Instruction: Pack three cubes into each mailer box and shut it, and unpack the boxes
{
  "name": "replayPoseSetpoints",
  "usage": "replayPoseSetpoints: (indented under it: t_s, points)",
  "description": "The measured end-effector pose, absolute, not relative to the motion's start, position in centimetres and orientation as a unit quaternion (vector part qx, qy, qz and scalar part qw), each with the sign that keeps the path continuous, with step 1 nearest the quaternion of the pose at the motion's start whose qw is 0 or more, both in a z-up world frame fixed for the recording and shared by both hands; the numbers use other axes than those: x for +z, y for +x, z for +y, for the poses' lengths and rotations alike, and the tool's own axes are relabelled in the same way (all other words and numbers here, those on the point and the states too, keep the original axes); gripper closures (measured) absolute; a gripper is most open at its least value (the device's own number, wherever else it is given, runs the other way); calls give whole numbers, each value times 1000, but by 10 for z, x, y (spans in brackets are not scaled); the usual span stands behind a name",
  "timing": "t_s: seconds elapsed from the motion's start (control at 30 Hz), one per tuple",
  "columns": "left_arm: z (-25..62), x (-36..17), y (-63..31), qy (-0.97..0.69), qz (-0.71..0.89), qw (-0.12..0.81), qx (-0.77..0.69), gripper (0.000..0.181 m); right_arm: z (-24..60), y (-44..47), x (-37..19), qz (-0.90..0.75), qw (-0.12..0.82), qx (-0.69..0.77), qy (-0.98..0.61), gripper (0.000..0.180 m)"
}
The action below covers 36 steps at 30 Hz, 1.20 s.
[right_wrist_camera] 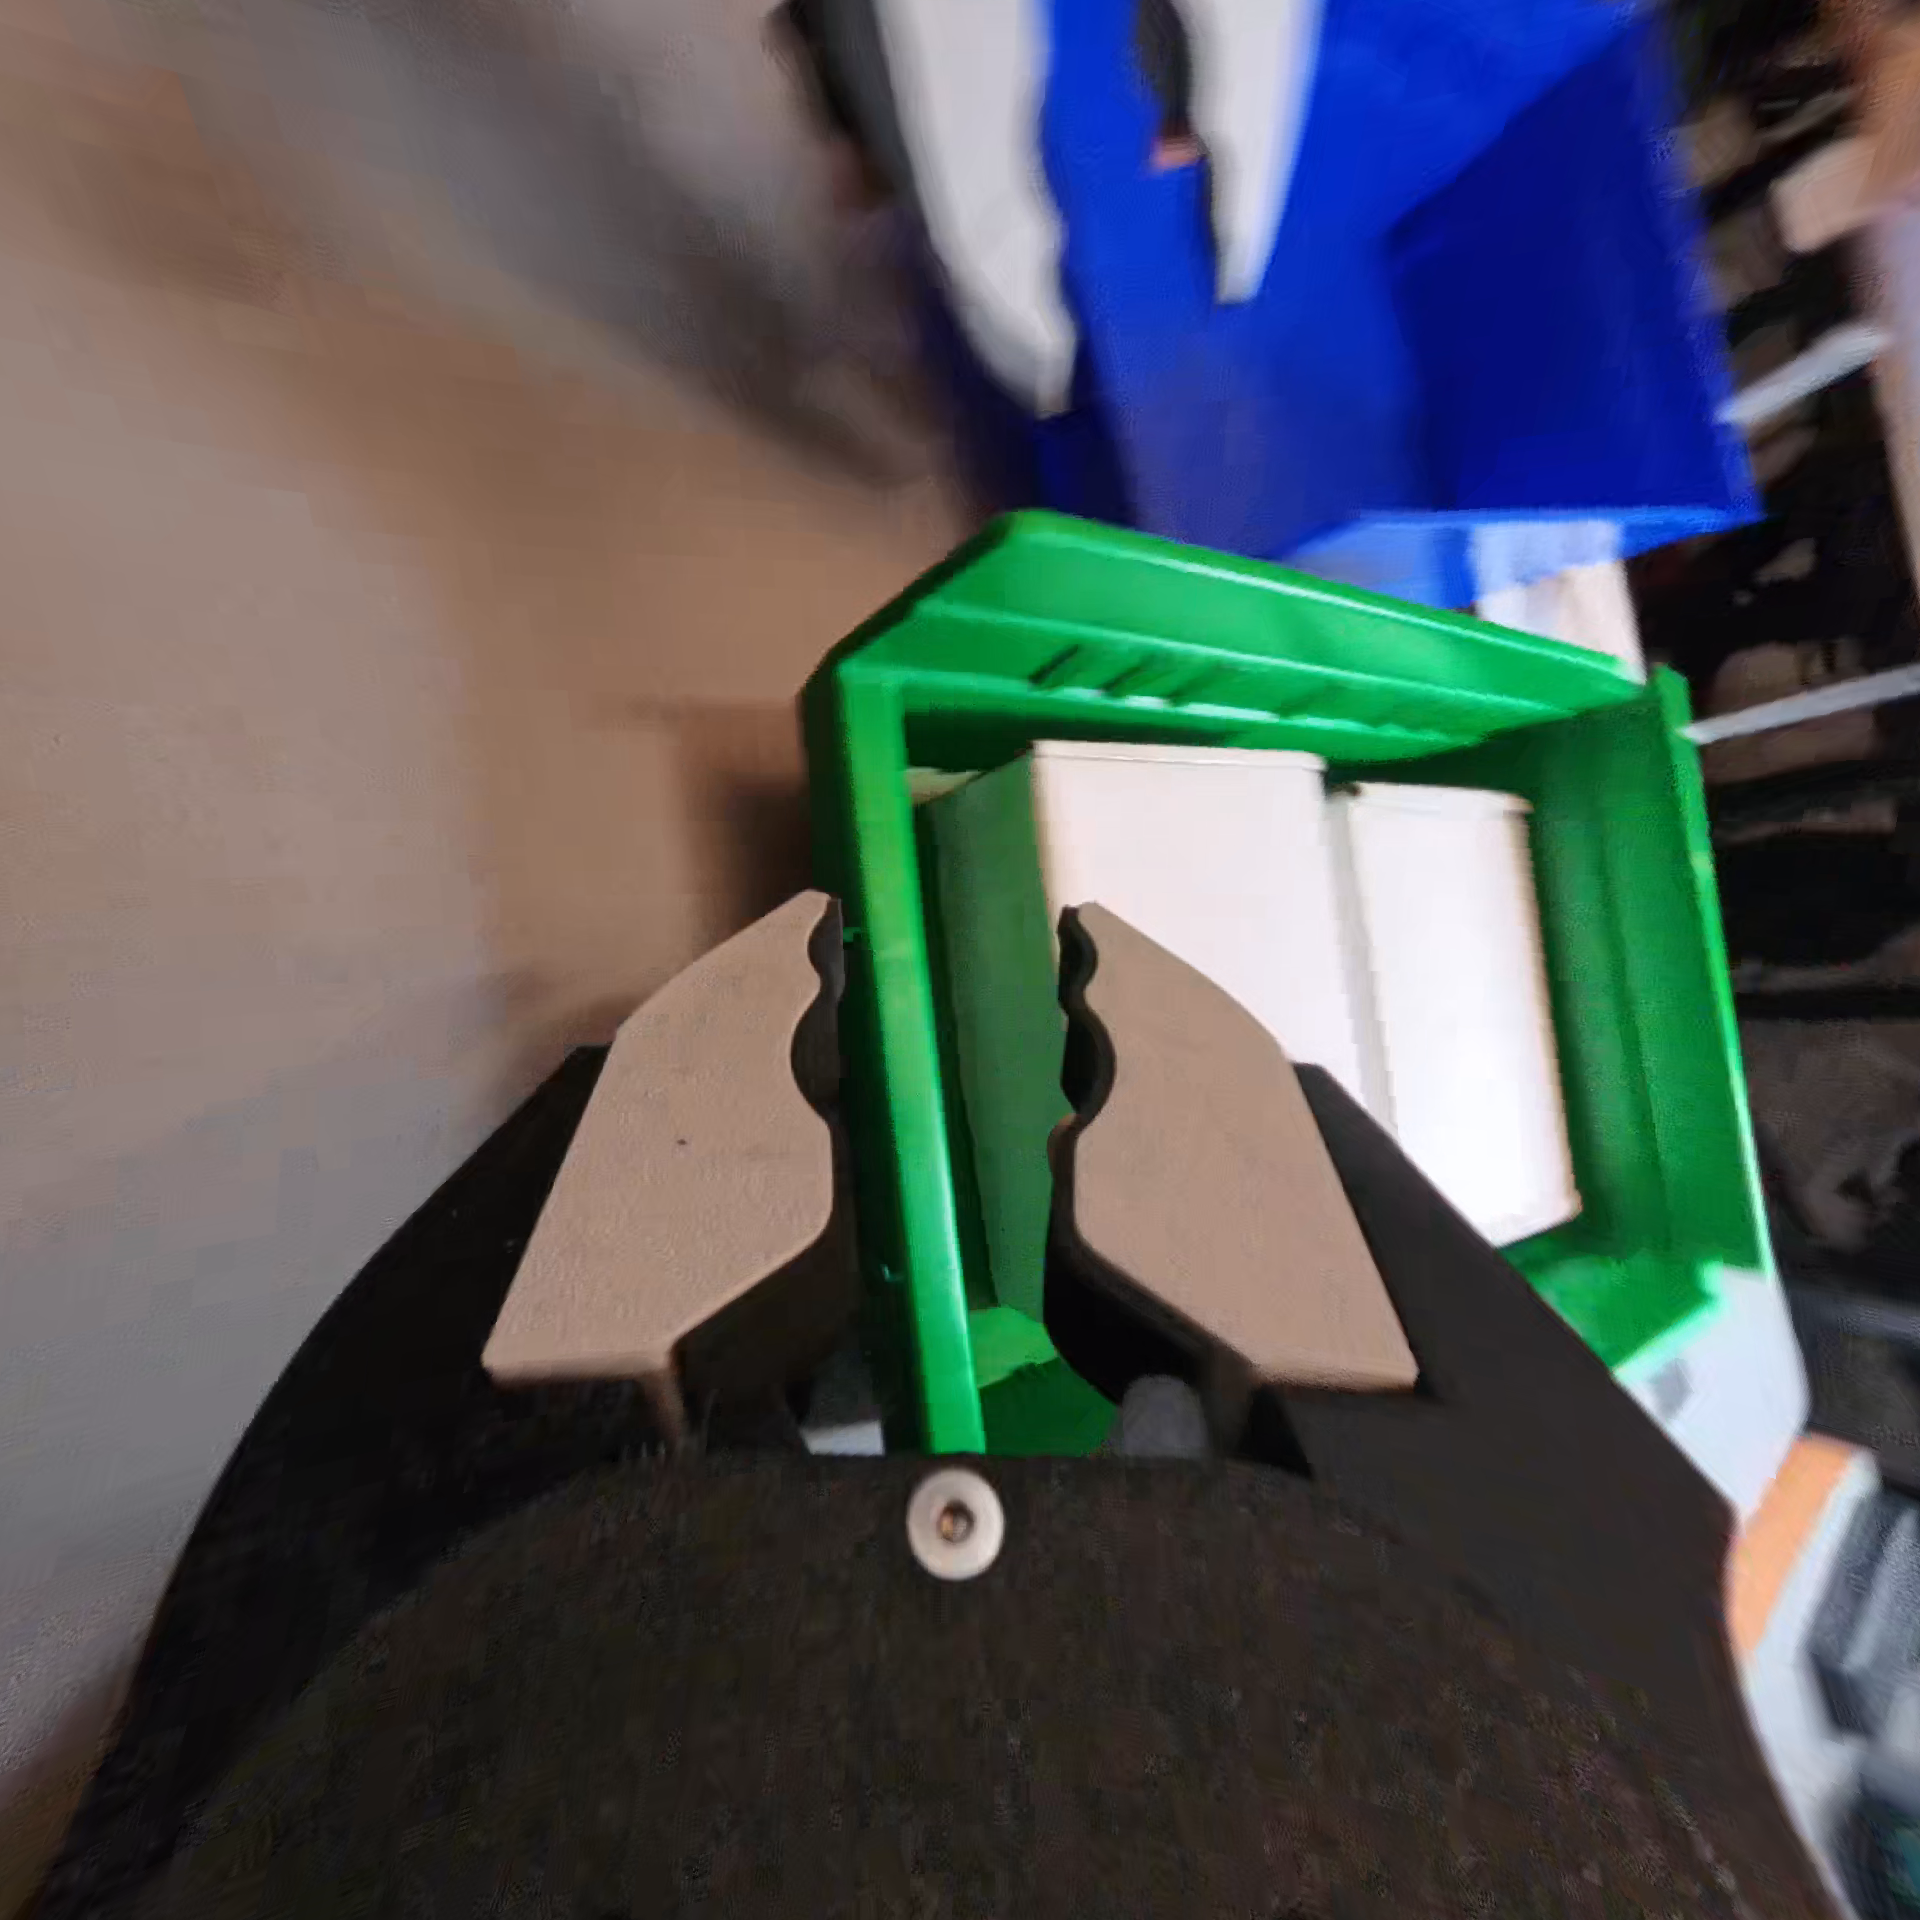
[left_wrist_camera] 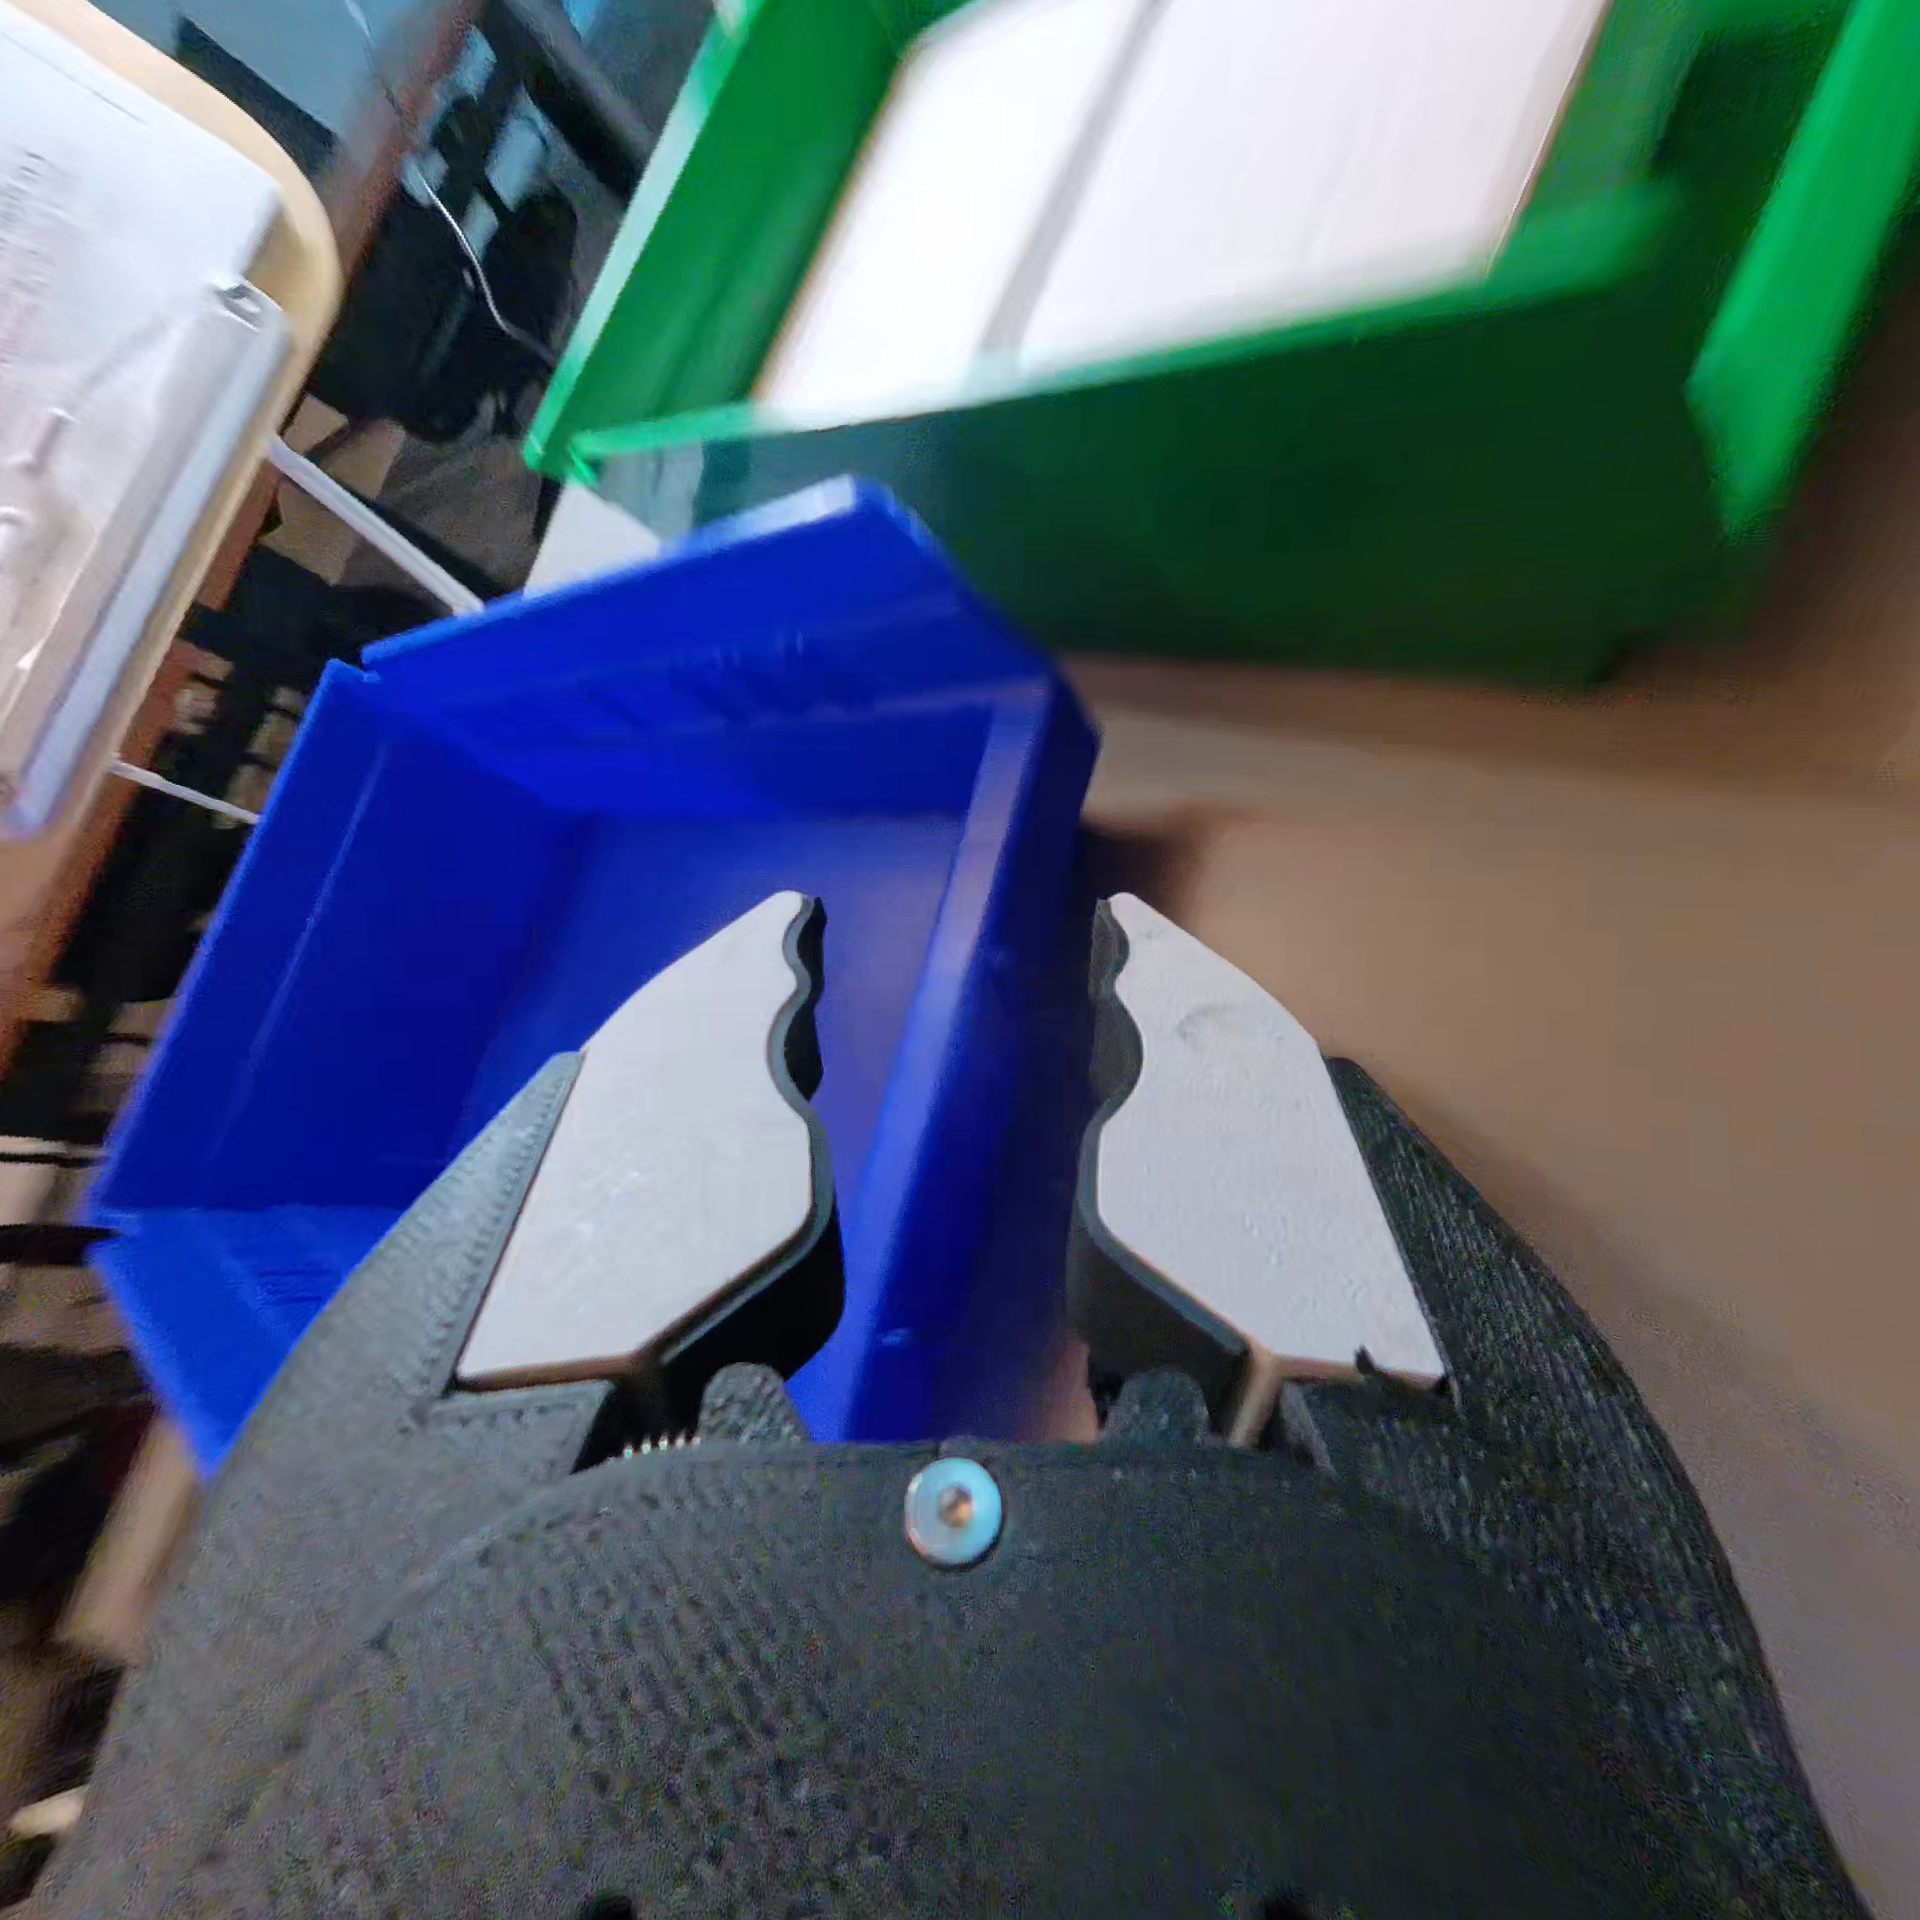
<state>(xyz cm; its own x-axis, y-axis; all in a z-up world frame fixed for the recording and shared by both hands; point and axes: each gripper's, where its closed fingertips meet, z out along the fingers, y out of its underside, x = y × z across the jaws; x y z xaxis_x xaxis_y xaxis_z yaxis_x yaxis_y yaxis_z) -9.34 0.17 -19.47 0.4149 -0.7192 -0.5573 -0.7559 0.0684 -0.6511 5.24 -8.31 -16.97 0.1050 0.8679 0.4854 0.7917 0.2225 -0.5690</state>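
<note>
Left fingers (left_wrist_camera: 956, 914) straddling blue bin (left_wrist_camera: 582, 935) side wall, seemingly gripping it. Right fingers (right_wrist_camera: 951, 920) likewise on green bin (right_wrist_camera: 1600, 997) wall; two white boxes (right_wrist_camera: 1184, 883) inside. Bins likely stiff, light, slippery; hold rim.

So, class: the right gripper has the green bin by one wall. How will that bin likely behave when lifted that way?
The green bin looks like stiff moulded plastic with a ribbed rim, so the wall should hardly flex. The right gripper straddles one side wall only, and two white boxes sit off toward the other side, so the bin will probably tip that way. The smooth wall may slip.
</note>
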Motion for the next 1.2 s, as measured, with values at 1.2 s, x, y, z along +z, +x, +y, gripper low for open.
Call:
replayPoseSetpoints:
  t_s: [1.2]
  points:
    - [-39, -54, -34, -754, 167, 625, -112, 163, -34, 148, -64, -188, 617, 89, -759, 165]
